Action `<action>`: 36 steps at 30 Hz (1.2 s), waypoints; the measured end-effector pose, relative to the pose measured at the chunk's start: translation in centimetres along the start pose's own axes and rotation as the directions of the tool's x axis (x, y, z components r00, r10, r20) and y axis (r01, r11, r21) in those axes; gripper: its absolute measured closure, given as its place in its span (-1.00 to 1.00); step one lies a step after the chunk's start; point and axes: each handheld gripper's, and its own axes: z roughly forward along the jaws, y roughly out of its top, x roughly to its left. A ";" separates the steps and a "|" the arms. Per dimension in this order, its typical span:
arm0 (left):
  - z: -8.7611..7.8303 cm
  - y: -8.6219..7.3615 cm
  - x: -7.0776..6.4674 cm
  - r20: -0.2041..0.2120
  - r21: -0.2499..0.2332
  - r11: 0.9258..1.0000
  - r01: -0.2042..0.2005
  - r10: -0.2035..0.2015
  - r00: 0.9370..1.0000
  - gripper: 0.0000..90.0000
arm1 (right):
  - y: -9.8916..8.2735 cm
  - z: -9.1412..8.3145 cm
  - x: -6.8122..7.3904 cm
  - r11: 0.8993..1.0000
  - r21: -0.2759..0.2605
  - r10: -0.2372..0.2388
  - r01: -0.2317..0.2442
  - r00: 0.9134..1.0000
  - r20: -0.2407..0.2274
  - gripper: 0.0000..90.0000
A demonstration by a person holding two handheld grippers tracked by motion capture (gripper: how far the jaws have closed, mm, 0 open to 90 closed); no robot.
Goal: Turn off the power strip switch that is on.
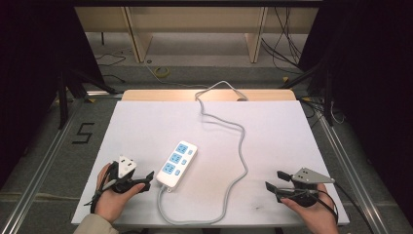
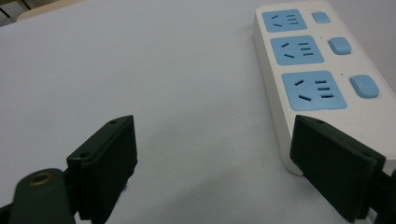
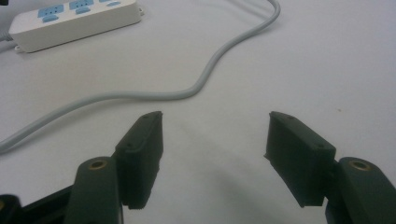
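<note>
Where the white tabletop (image 1: pixel 272 131) carries anything at all, it carries one thing — a single white power strip (image 1: pixel 177 164) with three blue sockets in a row and three small blue switches beside them, plus its one grey cord (image 1: pixel 242 161). The cord leaves the strip's near end, loops along the near edge, then winds away to the far edge and off the tabletop.

There are two tools, one in each of the person's hands. The left tool (image 1: pixel 141 181) rests at the near left with its jaws spread wide and nothing between them; in the left gripper view its right jaw sits just beside the near corner of the power strip (image 2: pixel 317 70), though contact cannot be told. The right tool (image 1: pixel 277 181) lies at the near right, jaws likewise wide apart and empty, touching nothing but perhaps the tabletop.

From the right gripper view the power strip (image 3: pixel 74 23) lies well away at the upper left, with the cord (image 3: pixel 205 74) curving across between — near the jaws but clear of them.
</note>
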 end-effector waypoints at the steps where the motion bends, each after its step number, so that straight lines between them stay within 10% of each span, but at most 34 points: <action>1: 0.0 0.0 0.0 -0.002 -0.002 1.000 0.001 -0.001 1.000 -0.67 | 0.0 0.0 0.0 1.000 0.000 0.001 -0.001 1.000 0.001 -0.17; 9: -0.1 0.0 0.1 -0.001 -0.007 1.000 0.004 -0.004 1.000 -0.67 | 0.5 -0.2 0.4 1.000 0.012 -0.007 0.007 1.000 -0.001 0.05; 20: -0.1 0.0 0.1 -0.008 -0.010 1.000 0.003 -0.003 1.000 -0.66 | 1.3 -0.6 0.6 0.996 0.068 -0.053 0.051 0.998 0.018 1.00; 36: 0.0 0.2 0.1 -0.010 -0.010 1.000 0.002 -0.002 1.000 -0.66 | 2.4 -0.5 0.9 0.986 0.151 -0.077 0.075 0.997 0.006 1.00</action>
